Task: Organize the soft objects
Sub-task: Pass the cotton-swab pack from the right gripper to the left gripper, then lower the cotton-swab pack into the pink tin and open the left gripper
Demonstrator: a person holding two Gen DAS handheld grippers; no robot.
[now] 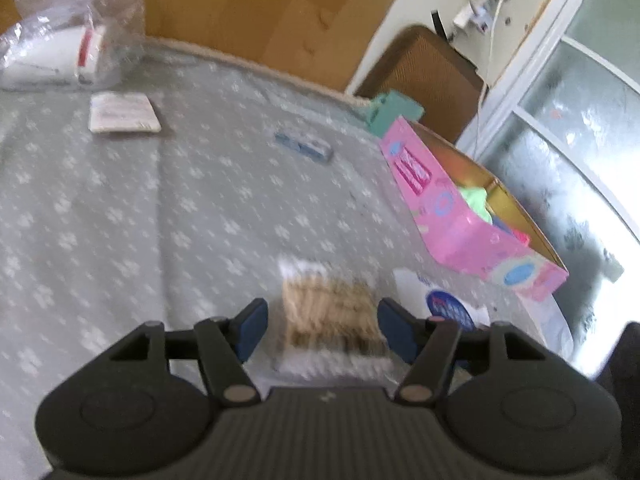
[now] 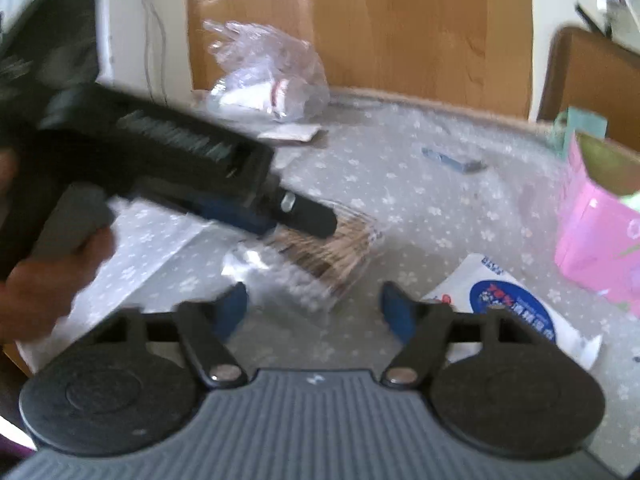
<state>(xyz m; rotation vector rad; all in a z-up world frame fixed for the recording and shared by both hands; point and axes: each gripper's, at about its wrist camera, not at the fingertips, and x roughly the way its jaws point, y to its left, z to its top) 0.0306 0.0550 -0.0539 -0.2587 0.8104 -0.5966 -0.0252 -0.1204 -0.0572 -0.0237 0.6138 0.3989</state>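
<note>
A clear packet of tan cotton swabs (image 1: 334,314) lies on the grey flowered bed cover (image 1: 180,200). My left gripper (image 1: 322,330) is open, its blue pads on either side of the packet, just above it. In the right wrist view the left gripper (image 2: 304,220) hangs over the same packet (image 2: 320,256). My right gripper (image 2: 314,312) is open and empty, just in front of the packet. A pink box (image 1: 460,216) with green and blue soft items inside stands at the right; it also shows in the right wrist view (image 2: 596,232).
A white wipes pack with a blue label (image 2: 512,308) lies near the pink box. A clear plastic bag with white contents (image 1: 68,40), a white flat packet (image 1: 124,114) and a small blue pack (image 1: 304,146) lie farther back. A wooden headboard (image 1: 248,12) borders the bed.
</note>
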